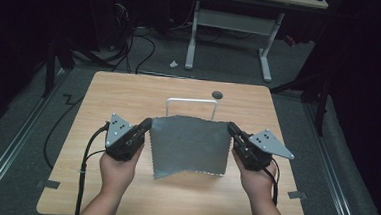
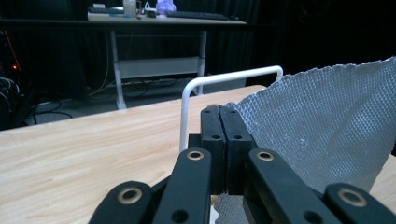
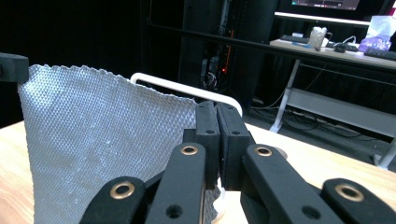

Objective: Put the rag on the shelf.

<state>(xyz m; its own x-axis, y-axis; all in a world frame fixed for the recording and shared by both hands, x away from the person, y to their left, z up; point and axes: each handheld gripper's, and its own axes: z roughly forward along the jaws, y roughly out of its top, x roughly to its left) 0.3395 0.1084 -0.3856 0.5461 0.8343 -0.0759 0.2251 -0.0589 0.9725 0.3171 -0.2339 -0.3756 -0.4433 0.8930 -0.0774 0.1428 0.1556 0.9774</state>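
A grey textured cloth (image 1: pixel 188 146) hangs stretched between my two grippers above the wooden table (image 1: pixel 129 91), its lower edge trailing near the tabletop. My left gripper (image 1: pixel 147 125) is shut on the cloth's upper left corner, and my right gripper (image 1: pixel 232 128) is shut on its upper right corner. In the left gripper view the shut gripper (image 2: pixel 225 112) pinches the cloth (image 2: pixel 327 130), which spreads to the right. In the right gripper view the gripper (image 3: pixel 216 109) clamps the cloth (image 3: pixel 102 140), which spreads to the left. Just behind the cloth stands a white wire rack bar (image 1: pixel 191 101).
A small dark round disc (image 1: pixel 217 94) lies on the table behind the rack. A white-legged desk (image 1: pixel 231 25) stands beyond the table on the grey floor. Cables (image 1: pixel 88 156) trail from the left gripper over the table's left side.
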